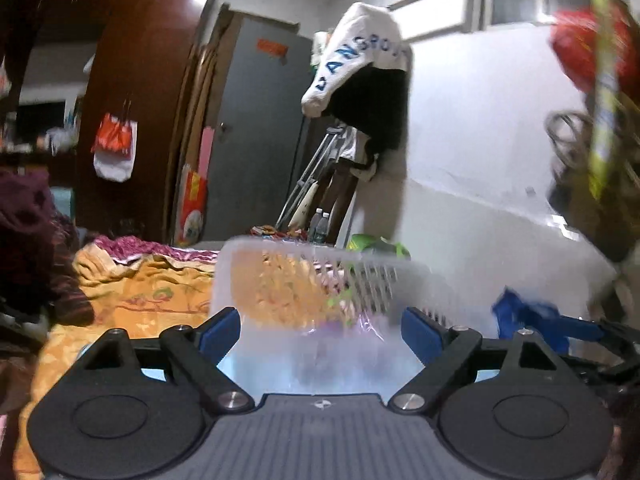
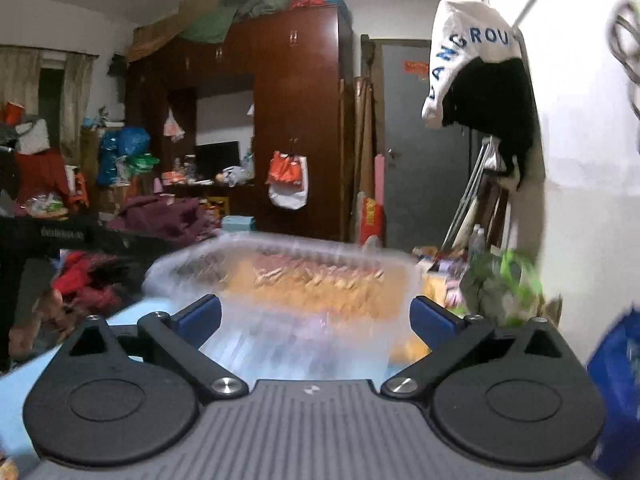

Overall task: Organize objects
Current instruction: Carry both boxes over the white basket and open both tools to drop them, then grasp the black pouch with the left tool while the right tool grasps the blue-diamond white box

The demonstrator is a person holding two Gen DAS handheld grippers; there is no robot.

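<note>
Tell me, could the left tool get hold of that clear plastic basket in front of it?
Probably yes. The left tool is open, its blue pads standing either side of the clear plastic basket's near end, and nothing lies between them. The picture is blurred, so I cannot tell whether the pads touch it.

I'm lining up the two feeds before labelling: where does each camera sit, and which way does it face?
Left wrist: on the left gripper, looking along its open blue fingers at a clear plastic basket; the other gripper's blue tip shows at right.
Right wrist: on the right gripper, open, facing that basket and a brown wardrobe.
Shared: basket, grey door, white lettered garment.
</note>
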